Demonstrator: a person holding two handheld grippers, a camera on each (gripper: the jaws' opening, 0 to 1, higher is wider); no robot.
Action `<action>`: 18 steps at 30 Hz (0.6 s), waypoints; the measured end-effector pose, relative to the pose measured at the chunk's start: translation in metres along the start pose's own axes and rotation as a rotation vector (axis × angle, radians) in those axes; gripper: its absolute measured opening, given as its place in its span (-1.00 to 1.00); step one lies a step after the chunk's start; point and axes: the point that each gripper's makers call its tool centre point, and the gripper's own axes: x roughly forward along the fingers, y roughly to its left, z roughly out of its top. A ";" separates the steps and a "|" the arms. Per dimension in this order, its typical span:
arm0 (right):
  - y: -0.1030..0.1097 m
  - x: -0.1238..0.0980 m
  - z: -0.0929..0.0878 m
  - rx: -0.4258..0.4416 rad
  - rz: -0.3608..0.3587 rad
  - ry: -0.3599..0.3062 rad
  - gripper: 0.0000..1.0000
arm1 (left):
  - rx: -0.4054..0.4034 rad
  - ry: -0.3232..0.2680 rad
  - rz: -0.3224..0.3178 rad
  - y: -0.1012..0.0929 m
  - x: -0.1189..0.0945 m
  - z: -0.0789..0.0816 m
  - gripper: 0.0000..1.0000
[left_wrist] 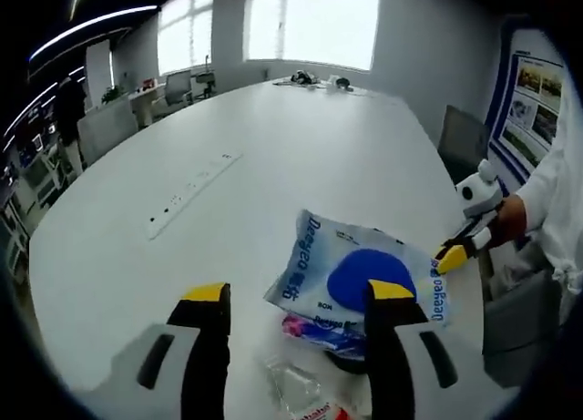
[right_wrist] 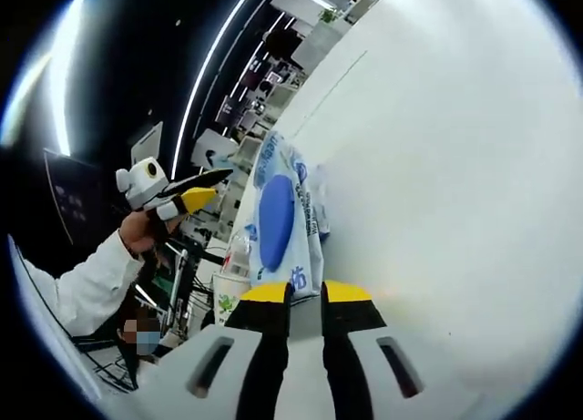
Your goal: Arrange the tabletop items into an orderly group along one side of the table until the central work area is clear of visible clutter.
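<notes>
1. White and oval, the table (left_wrist: 301,138) runs away from me toward bright windows (left_wrist: 310,24); office chairs (left_wrist: 178,87) stand along its far edge, and a long power strip (left_wrist: 191,192) lies flat in its surface.
2. From the left gripper view, my left gripper (left_wrist: 299,297) has its yellow-tipped jaws set wide apart, with nothing between them.
3. Just ahead of that gripper lies a white packet with a blue disc (left_wrist: 360,274), near the table's edge on my right. It sits on top of a pink-and-blue wrapper (left_wrist: 323,333), and a clear plastic piece (left_wrist: 291,384) lies beside them, closer to me.
4. My right gripper (left_wrist: 453,254) comes into this view from the right, close to the packet's corner; I cannot tell whether it touches.
5. From the right gripper view, my right gripper (right_wrist: 304,292) has its jaws nearly together, a thin slit left between the tips. The packet's edge (right_wrist: 278,224) lies right at those tips; whether it is pinched I cannot tell.
6. My left gripper (right_wrist: 196,190) shows here too, held in a hand with a white sleeve (right_wrist: 77,288), off the table's edge.
</notes>
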 end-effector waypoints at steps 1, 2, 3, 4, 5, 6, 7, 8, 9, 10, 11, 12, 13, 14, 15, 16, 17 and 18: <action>-0.001 0.000 -0.001 0.002 -0.001 0.004 -0.79 | 0.008 0.008 -0.007 0.000 0.003 0.000 0.16; -0.001 0.000 -0.001 0.004 -0.001 0.003 -0.79 | 0.018 0.012 -0.015 0.000 0.007 0.001 0.17; -0.001 0.000 0.000 0.007 0.000 0.000 -0.79 | 0.019 0.016 -0.019 0.001 0.009 0.001 0.17; -0.001 0.000 -0.001 0.007 0.000 0.001 -0.79 | 0.026 0.029 -0.024 0.002 0.012 0.000 0.15; -0.001 0.000 -0.001 0.008 0.000 0.001 -0.79 | 0.035 0.034 -0.023 0.002 0.014 0.000 0.13; -0.001 0.000 -0.001 0.009 0.001 0.001 -0.79 | 0.043 0.040 -0.028 0.003 0.016 0.001 0.12; -0.001 0.000 -0.001 0.010 0.002 0.002 -0.79 | 0.047 0.042 -0.032 0.003 0.018 0.001 0.11; -0.001 0.000 -0.001 0.011 0.002 0.002 -0.79 | 0.051 0.046 -0.038 0.003 0.020 0.001 0.09; -0.001 0.000 -0.001 0.011 0.002 0.003 -0.79 | 0.057 0.048 -0.043 0.003 0.023 0.001 0.06; -0.002 0.000 -0.001 0.010 0.002 0.003 -0.79 | 0.061 0.052 -0.047 0.003 0.025 0.000 0.00; -0.002 0.001 -0.001 0.013 0.002 0.004 -0.79 | 0.078 0.069 -0.048 0.005 0.028 -0.003 -0.06; -0.002 0.001 -0.002 0.013 0.002 0.004 -0.80 | 0.095 0.082 -0.044 0.007 0.029 -0.005 -0.11; -0.002 0.001 -0.001 0.013 0.002 0.004 -0.80 | 0.112 0.100 -0.045 0.008 0.033 -0.008 -0.17; -0.002 0.001 -0.001 0.012 0.003 0.004 -0.80 | 0.118 0.112 -0.051 0.008 0.035 -0.011 -0.21; -0.002 0.001 -0.001 0.013 0.003 0.004 -0.80 | 0.118 0.118 -0.055 0.008 0.037 -0.012 -0.23; -0.002 0.001 -0.001 0.015 0.003 0.003 -0.80 | 0.118 0.123 -0.059 0.008 0.039 -0.013 -0.27; -0.002 0.001 -0.001 0.017 0.004 0.002 -0.80 | 0.121 0.126 -0.065 0.008 0.041 -0.013 -0.31; -0.002 0.001 0.000 0.018 0.005 0.000 -0.80 | 0.127 0.133 -0.068 0.009 0.042 -0.014 -0.36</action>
